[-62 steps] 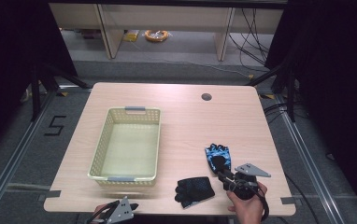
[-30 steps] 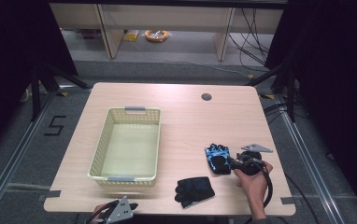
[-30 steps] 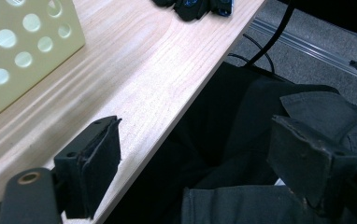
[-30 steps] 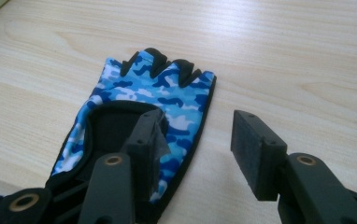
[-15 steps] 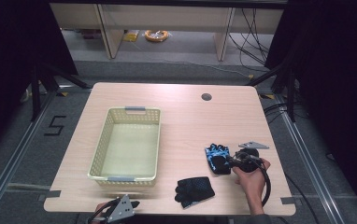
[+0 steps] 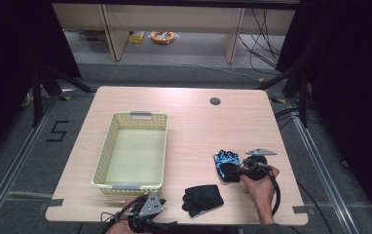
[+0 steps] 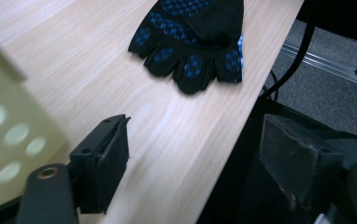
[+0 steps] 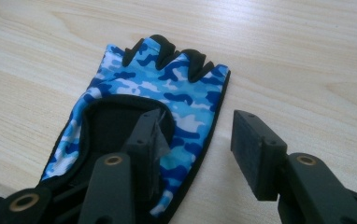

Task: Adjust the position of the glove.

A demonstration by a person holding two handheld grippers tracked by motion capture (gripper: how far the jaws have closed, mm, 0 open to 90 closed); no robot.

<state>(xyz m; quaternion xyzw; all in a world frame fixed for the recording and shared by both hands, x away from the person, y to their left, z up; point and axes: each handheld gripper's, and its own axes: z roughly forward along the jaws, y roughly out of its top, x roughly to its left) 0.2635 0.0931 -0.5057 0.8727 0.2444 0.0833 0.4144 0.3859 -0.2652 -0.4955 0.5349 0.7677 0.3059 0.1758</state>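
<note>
The blue camouflage glove is lying flat on the bench, right of the basket. It is appearing soft, light and limp; the edge nearest the wrist opening is offering the best hold. The right hand-held gripper is straddling that edge, jaws apart, holding nothing. Since the earlier frames it has advanced onto the glove.
</note>
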